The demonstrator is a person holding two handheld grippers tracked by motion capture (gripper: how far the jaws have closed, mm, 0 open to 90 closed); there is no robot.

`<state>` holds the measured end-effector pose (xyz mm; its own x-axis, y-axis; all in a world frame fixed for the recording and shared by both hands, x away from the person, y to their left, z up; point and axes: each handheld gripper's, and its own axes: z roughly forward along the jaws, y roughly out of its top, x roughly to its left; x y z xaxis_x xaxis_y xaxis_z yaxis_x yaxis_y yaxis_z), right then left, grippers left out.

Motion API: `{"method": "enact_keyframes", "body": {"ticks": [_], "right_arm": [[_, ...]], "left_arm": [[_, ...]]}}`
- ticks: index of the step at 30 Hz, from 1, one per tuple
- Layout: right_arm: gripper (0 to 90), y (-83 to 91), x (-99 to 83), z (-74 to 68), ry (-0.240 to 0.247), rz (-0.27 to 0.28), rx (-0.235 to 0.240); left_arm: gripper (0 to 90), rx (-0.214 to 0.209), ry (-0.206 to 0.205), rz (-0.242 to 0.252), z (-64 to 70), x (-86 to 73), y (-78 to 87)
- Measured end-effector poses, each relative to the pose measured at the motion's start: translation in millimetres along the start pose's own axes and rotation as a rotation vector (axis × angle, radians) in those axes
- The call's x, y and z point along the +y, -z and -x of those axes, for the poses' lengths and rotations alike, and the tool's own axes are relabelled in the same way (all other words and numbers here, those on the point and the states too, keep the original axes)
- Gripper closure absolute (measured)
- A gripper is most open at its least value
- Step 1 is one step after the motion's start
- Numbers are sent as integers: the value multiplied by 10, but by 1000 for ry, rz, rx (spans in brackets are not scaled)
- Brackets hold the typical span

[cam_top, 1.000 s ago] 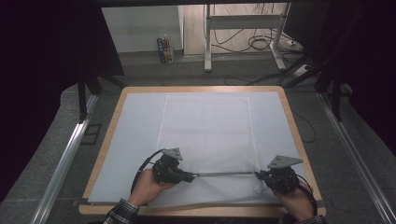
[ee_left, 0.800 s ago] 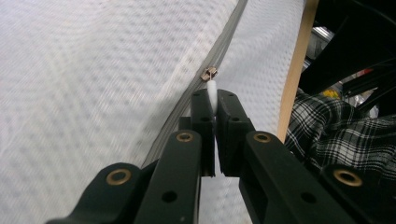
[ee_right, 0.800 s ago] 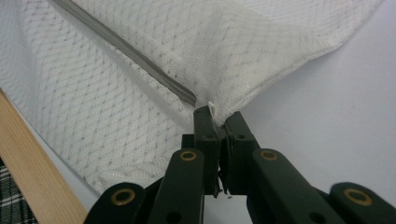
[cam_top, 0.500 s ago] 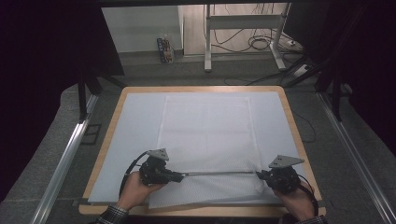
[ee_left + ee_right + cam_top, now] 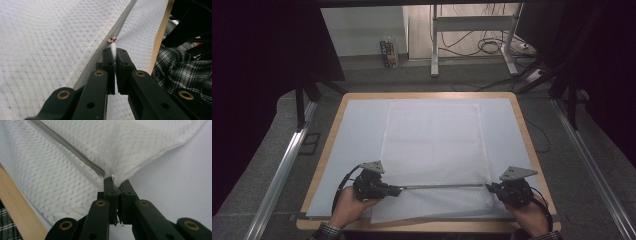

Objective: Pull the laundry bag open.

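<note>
A white mesh bag point(image 5: 432, 145) lies flat on a pale sheet point(image 5: 357, 130) over the wooden table point(image 5: 427, 95). A grey zipper point(image 5: 442, 186) runs straight across its near end, stretched between my two grippers. My left gripper point(image 5: 398, 190) point(image 5: 113, 53) is shut on the white pull tab point(image 5: 113, 48), just behind the metal slider point(image 5: 111, 39). My right gripper point(image 5: 488, 187) point(image 5: 117, 183) is shut on the bag's corner, where the zipper point(image 5: 72, 148) ends. A hand holds each gripper at the table's near edge.
Metal rails point(image 5: 282, 170) run along both sides of the table on the grey floor. Behind the table stand a desk frame point(image 5: 472, 35), loose cables point(image 5: 492, 47) and a small box point(image 5: 388, 52). A plaid sleeve point(image 5: 180, 67) lies beyond the table edge.
My left gripper has slid left along the zipper line with the pull tab, so the grey stretch between the grippers is longer. The right gripper has stayed put.
</note>
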<state>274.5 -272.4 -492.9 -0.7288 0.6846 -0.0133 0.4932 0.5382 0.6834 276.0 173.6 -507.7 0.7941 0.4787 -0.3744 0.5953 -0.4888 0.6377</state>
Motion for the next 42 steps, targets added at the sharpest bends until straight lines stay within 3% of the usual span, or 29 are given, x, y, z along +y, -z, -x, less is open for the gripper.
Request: {"method": "enact_keyframes", "body": {"ticks": [6,15,18,42], "right_arm": [[852,2,-7,12,-4,0,1],[852,4,-19,25,-11,-6,-9],[851,2,-17,24,-11,-6,-4],[852,-12,-15,13,-3,-17,-14]], "left_arm": [[877,-8,21,11,-30,-85,53],[877,22,47,17,-71,-210,174],[877,9,56,24,-86,-244,197],[877,76,104,26,-154,-481,408]]}}
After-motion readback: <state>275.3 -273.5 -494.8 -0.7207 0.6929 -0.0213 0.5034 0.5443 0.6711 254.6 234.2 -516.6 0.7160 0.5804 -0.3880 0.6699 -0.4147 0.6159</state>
